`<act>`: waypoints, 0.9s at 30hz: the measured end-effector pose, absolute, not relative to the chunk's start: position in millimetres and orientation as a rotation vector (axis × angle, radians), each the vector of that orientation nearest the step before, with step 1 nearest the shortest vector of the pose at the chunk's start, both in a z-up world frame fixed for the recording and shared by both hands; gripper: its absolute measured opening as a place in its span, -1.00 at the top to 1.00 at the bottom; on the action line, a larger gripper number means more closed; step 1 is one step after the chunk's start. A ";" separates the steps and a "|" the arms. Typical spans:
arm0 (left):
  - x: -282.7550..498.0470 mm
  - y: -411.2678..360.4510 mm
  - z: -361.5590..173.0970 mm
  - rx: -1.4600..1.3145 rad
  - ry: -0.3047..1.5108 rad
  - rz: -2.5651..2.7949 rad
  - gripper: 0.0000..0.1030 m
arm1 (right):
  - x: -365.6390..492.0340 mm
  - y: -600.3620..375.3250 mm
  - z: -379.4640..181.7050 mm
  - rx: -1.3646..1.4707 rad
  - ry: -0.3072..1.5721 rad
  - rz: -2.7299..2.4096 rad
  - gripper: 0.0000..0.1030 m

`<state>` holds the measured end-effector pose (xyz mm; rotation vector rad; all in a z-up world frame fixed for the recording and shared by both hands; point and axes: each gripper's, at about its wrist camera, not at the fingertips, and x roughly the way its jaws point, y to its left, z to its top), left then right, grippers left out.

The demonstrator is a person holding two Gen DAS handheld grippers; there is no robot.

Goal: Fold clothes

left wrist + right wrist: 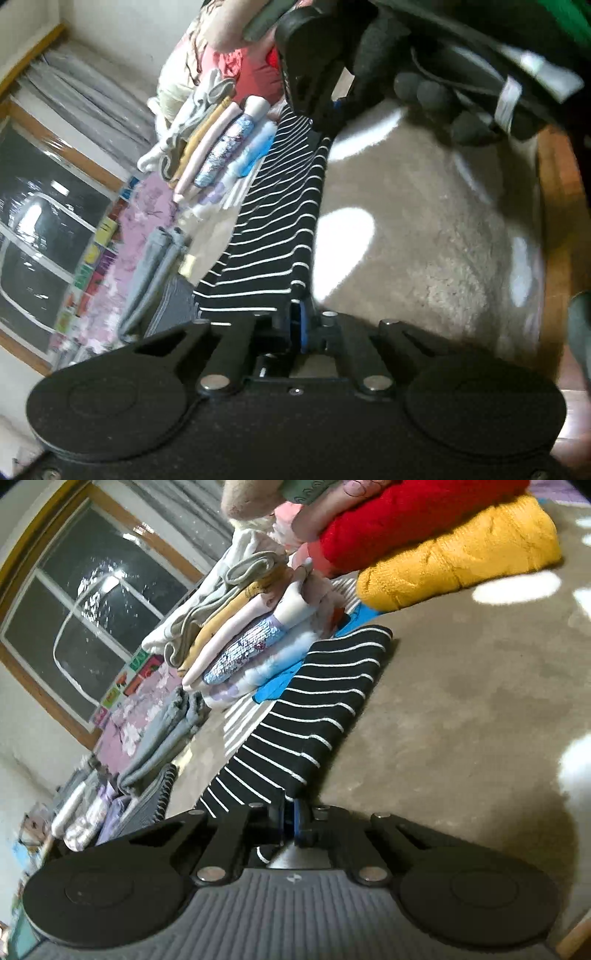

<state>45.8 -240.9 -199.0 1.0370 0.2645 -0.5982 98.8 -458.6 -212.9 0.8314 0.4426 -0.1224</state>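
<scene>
The striped top (317, 709) lies folded into a long narrow band on the grey carpet (480, 701), running from my two tools away toward the stack (243, 642) of folded clothes, its far end just beside the stack's base. I judge the task well along: the stack holds many finished pieces, a red knit (406, 520) and a yellow knit (461, 565) sit folded beyond it, and grey trousers (162, 734) lie folded off to the left, near more small folded things by the wall. The striped top looks part-folded, lengthwise only, so I reckon at least one more fold across its length is left, then a place on or beside the stack. The left tool (297, 325) is clenched on the near edge of the striped top (273, 229), the cloth pinched between its blue pads with no gap showing. The right tool (293, 818) is likewise clamped on a corner of the same edge, a bit of striped cloth showing under the jaws. In the left wrist view the right tool (314, 107) also shows at the top, gripping the far end of the band, with a black-gloved hand (436, 96) behind it. So both tools hold the one garment, at opposite ends of one edge.
</scene>
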 end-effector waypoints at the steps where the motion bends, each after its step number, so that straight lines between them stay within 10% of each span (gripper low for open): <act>1: 47.6 -237.2 -189.4 0.995 0.297 -0.630 0.93 | 97.9 -457.4 -212.0 0.820 0.445 -0.128 0.94; 4: 62.0 -221.1 -154.1 0.775 0.398 -0.701 0.48 | 96.0 -459.7 -211.5 0.836 0.441 -0.140 0.93; 17: 205.9 -229.1 -150.4 0.192 0.733 -0.534 0.49 | 96.4 -501.3 -207.7 0.954 0.311 -0.238 0.33; 27: 141.3 -230.7 -137.5 0.228 0.564 -0.584 0.46 | 118.3 -522.5 -207.9 0.994 0.314 -0.235 0.21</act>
